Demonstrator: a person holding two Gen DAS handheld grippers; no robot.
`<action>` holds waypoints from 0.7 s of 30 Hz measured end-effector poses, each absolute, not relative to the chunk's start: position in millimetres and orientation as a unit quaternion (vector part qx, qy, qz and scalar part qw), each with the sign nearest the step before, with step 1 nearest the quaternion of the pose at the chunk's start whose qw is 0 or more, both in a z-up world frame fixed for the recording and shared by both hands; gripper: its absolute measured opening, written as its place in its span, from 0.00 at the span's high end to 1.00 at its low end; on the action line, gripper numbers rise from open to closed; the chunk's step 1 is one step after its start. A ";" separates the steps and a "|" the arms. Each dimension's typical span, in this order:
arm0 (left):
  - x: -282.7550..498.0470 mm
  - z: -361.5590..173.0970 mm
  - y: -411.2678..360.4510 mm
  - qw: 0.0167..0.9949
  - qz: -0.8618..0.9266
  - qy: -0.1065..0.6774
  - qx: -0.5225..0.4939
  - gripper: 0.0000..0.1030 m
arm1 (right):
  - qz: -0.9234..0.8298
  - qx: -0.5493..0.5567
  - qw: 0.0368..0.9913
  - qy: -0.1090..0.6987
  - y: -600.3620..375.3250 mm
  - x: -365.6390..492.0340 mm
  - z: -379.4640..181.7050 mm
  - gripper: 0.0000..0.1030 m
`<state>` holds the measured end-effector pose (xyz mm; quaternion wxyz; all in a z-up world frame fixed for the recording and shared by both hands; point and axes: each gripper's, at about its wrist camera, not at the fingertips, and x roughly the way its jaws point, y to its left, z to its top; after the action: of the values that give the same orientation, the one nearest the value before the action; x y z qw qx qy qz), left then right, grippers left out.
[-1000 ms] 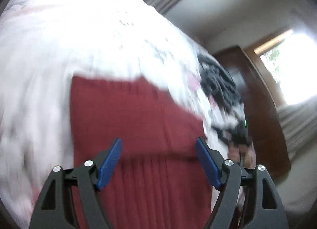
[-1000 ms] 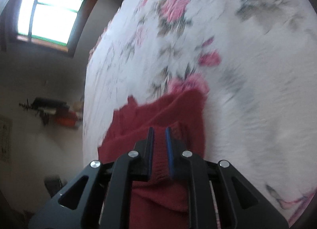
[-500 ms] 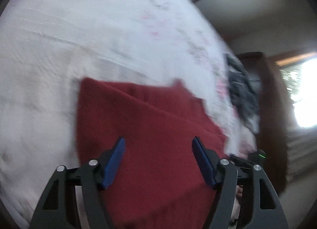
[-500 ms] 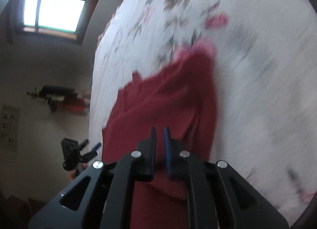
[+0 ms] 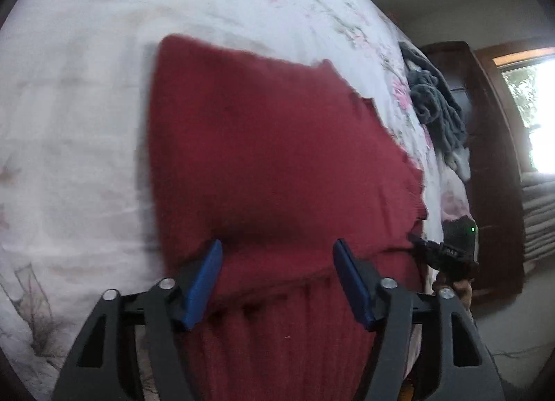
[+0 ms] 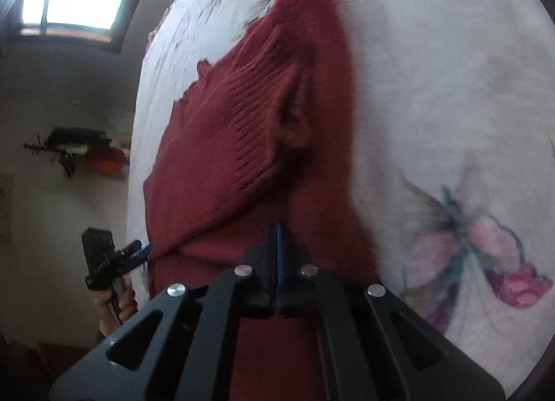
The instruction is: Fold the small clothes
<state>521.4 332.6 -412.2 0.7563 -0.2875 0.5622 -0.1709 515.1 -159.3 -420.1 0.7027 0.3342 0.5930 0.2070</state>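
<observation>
Red knit garment (image 5: 270,144) is seen spread over the white floral bedsheet (image 5: 69,123), filling the centre of the left wrist view and running from upper centre to bottom centre in the right wrist view. A folded-over top layer is lying on the lower layer, w/ its near edge crossing just beyond the left gripper (image 5: 277,276).

Left gripper's blue pads (image 5: 204,283) are held wide apart over the near edge; nothing is pinched btwn them. Right gripper (image 6: 276,262) is closed tight on the knit at the fold's near edge, bottom centre of its frame; only a thin slit is left btwn the pads. A hand (image 6: 116,300) on the left tool's handle is visible at lower left of the right wrist view. A grey bundle of clothes (image 5: 433,106) is lying well apart, at upper right of the left wrist view.

Risks, as judged:
- Only one corner is gripped, so the fold could be dragged askew if the right side is pulled alone.
- Both frames are blurred, so motion looks fast; the loose layer could be flipped or bunched.
- Open ribbing could be snagged by a pad edge on release.
- A flap near the armhole, upper centre of the right wrist view, could be trapped crooked under the fold.
</observation>
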 end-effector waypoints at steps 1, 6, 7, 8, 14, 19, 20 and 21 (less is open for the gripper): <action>518.3 -407.4 334.2 0.757 -0.166 0.559 -0.295 0.36 | 0.204 0.341 0.706 0.586 -161.2 509.5 -409.0 0.89; 449.2 -365.0 344.2 0.769 -0.179 0.533 -0.305 0.25 | 0.234 0.354 0.705 0.569 -174.3 447.7 -367.5 0.77; 432.8 -363.8 348.2 0.766 -0.176 0.536 -0.307 0.25 | 0.230 0.351 0.702 0.575 -177.2 432.8 -366.1 0.75; 402.3 -364.6 352.8 0.761 -0.171 0.542 -0.313 0.25 | 0.225 0.345 0.699 0.585 -181.0 411.7 -365.0 0.74; 250.3 -382.6 377.5 0.724 -0.154 0.568 -0.361 0.25 | 0.199 0.345 0.661 0.636 -216.6 272.3 -372.2 0.59; 187.1 -404.0 384.6 0.699 -0.128 0.587 -0.387 0.25 | 0.167 0.358 0.649 0.650 -231.6 211.6 -378.2 0.59; 180.5 -404.2 385.0 0.698 -0.130 0.587 -0.389 0.25 | 0.165 0.360 0.647 0.651 -231.4 206.3 -379.5 0.59; 174.8 -405.2 384.6 0.696 -0.133 0.588 -0.390 0.25 | 0.164 0.360 0.647 0.652 -228.3 207.4 -379.8 0.59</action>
<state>174.8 384.6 -405.2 0.6962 -0.3900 0.5879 -0.1326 207.4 -228.3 -379.8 0.6466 0.3601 0.6522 0.1640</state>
